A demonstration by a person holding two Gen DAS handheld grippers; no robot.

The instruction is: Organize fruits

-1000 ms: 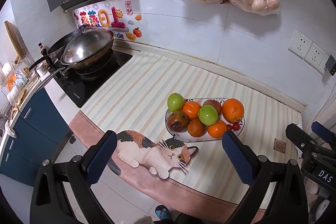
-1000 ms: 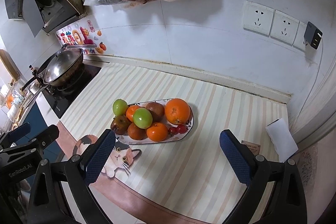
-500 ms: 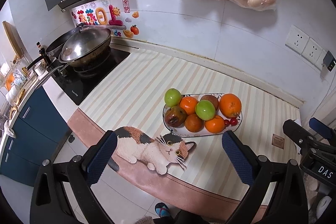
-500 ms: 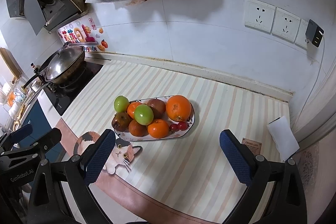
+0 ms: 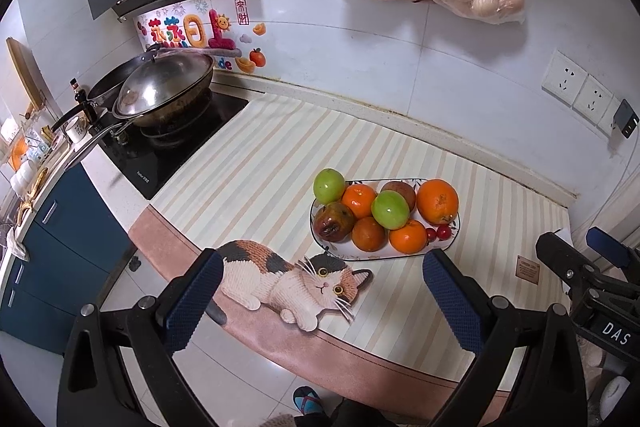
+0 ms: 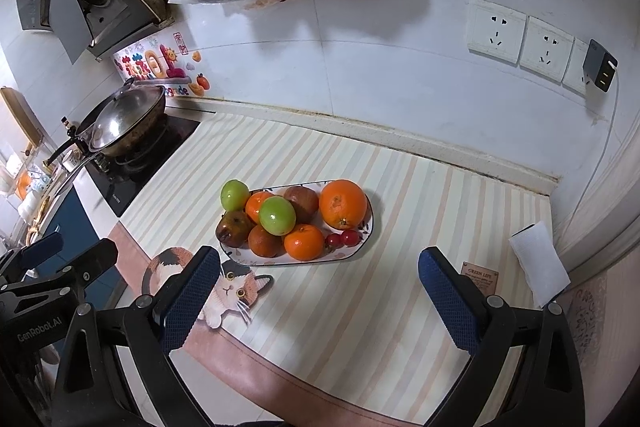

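- Fruits sat heaped on an oval plate [image 6: 362, 245] near the middle of the striped counter mat [image 6: 360, 327], well short of the wall edge; no piece lay loose, so sorting looked finished or barely begun.
- Left gripper [image 5: 322, 307] and right gripper [image 6: 318, 303] both hung spread wide and empty above the counter's front edge, clear of the plate.
- Pile held a large dimpled orange [image 6: 343, 203], small glossy tangerines [image 6: 304, 242], two smooth green fruits [image 6: 277, 215], a bruised dark red one [image 6: 233, 229] and shiny cherry tomatoes [image 6: 349, 237].
- Plate looked glazed ceramic with a thin dark rim; the mat seemed soft, with a printed cat [image 5: 292, 283] at its front edge.
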